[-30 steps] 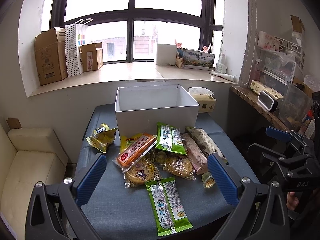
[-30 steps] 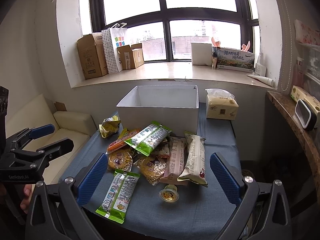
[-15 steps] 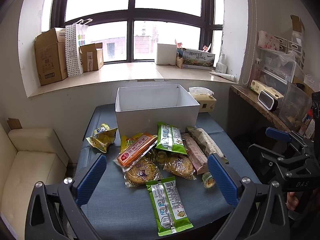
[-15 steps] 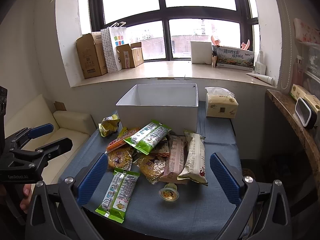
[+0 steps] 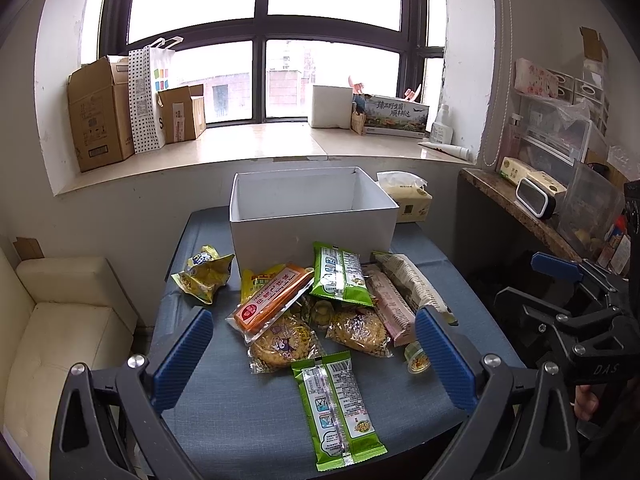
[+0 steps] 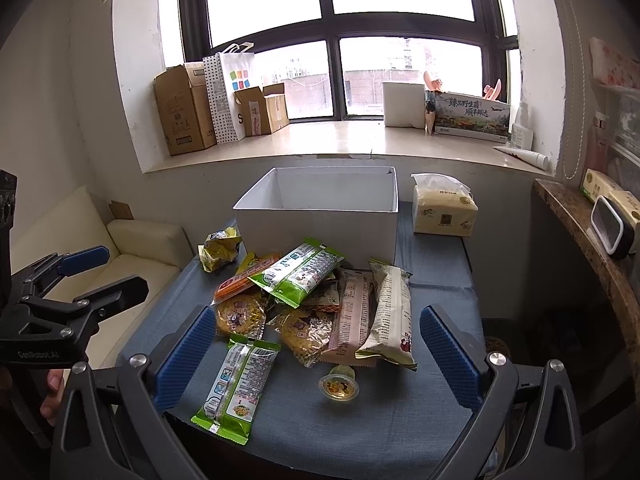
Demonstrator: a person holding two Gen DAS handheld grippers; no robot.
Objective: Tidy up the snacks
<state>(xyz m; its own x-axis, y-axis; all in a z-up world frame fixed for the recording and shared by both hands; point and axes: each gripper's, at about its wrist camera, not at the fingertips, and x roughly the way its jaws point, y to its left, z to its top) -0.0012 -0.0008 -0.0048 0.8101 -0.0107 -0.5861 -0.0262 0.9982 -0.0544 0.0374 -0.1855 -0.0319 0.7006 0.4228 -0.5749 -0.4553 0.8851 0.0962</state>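
Blue ribbed pads frame both views, and we hold each hand-held gripper with its fingers spread wide and nothing between them: the left hand-held gripper [image 5: 312, 354] and the right hand-held gripper [image 6: 316, 354] both hover at the near edge of the table [image 5: 248, 420], short of the snacks. Nearest to us lies the green wafer packet [image 5: 338, 404], straight ahead of the left one, its long axis running away from us, so fingers closing crosswise would meet its narrow sides. From the right view it sits off to the left, slightly slanted; there the small jelly cup [image 6: 339, 386] is closer. We judge the left the better placed for the packet. Beyond lies the heap of biscuit packs and bars, and farthest the open white box [image 5: 312, 216], apparently empty.
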